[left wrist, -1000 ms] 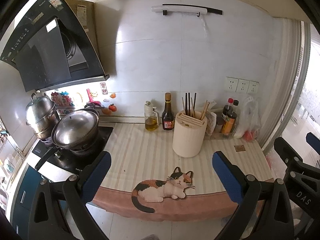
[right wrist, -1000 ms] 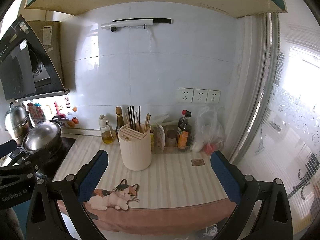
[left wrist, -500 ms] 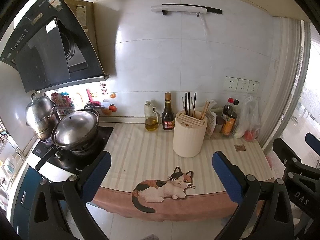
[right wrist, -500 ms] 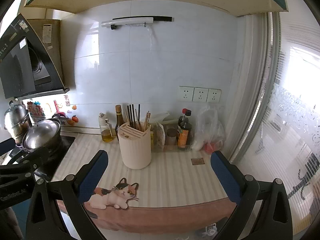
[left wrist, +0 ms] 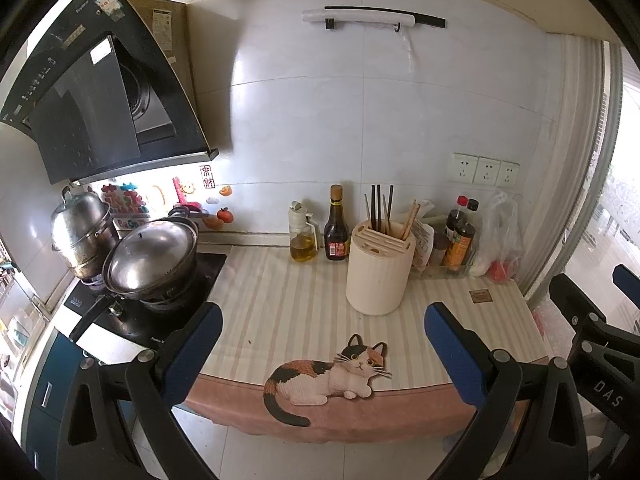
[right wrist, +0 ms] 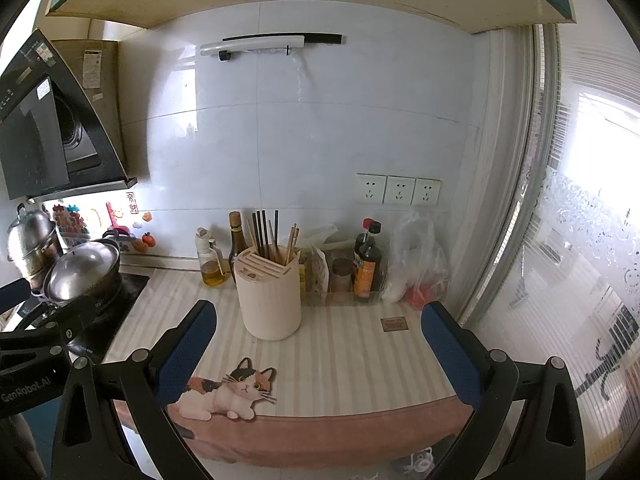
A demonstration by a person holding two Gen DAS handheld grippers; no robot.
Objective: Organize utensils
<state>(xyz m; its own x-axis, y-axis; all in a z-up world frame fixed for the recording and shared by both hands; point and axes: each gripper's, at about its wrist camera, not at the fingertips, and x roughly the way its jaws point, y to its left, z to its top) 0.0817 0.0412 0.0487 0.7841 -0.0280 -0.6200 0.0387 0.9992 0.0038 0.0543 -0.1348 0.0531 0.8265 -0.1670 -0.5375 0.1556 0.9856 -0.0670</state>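
A cream utensil holder stands on the striped counter mat; it also shows in the right wrist view. Dark chopsticks and wooden chopsticks stick up from its slots, as the right wrist view shows too: dark chopsticks, wooden chopsticks. My left gripper is open and empty, held in front of the counter edge. My right gripper is open and empty, also short of the counter, to the right of the left one.
An oil cruet and a dark sauce bottle stand left of the holder. Bottles and a plastic bag sit at the back right. A lidded wok and a steel pot are on the stove at left. A cat picture marks the mat's front edge.
Both grippers have drifted slightly; the view of the counter shifts a little. Both stay open and empty.
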